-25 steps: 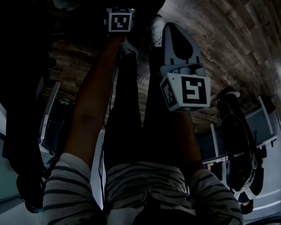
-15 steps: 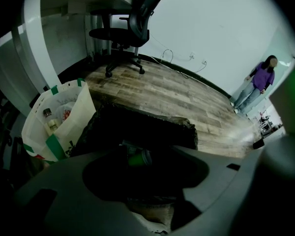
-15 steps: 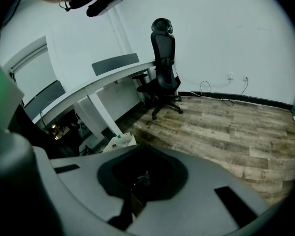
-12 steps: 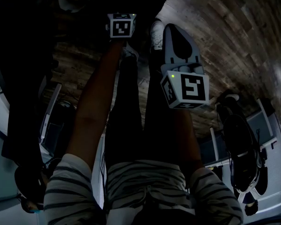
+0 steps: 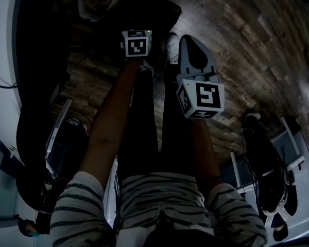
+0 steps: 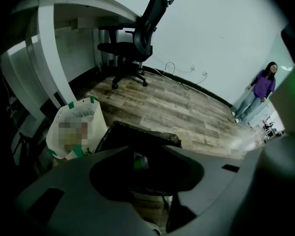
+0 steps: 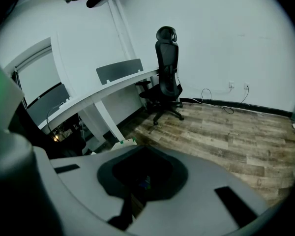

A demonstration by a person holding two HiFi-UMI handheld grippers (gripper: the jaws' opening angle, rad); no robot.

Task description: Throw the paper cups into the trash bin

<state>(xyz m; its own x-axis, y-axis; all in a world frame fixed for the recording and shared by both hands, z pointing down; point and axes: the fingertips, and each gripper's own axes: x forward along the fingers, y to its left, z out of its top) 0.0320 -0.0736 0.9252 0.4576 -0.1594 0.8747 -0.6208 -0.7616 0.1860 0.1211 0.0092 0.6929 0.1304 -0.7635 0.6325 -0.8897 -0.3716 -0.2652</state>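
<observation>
The black-lined trash bin [image 6: 146, 134] stands on the wood floor just beyond my left gripper [image 6: 145, 150]. That gripper hangs above it, pointing steeply down. Its jaws have just been closing and are open at the tips, with nothing between them. Through the gap I see a small greenish cup-like thing [image 6: 140, 162] lying inside the bin. In the head view the left gripper's marker cube [image 5: 135, 42] is over the dark bin [image 5: 157, 6]. My right gripper [image 5: 188, 32] is beside it, its tips meeting, shut on nothing. No cup is in either gripper.
A white shopping bag with green trim [image 6: 74, 127] leans against the bin's left side. Behind it are a white desk [image 6: 49, 58] and a black office chair [image 6: 137, 38]. A person in purple [image 6: 263, 88] stands far off at the right wall. A second chair base [image 5: 268, 174] is near my right leg.
Both grippers have risen toward the camera. The floor and bin have slid down the head view, bringing the white bag further into sight at the top.
</observation>
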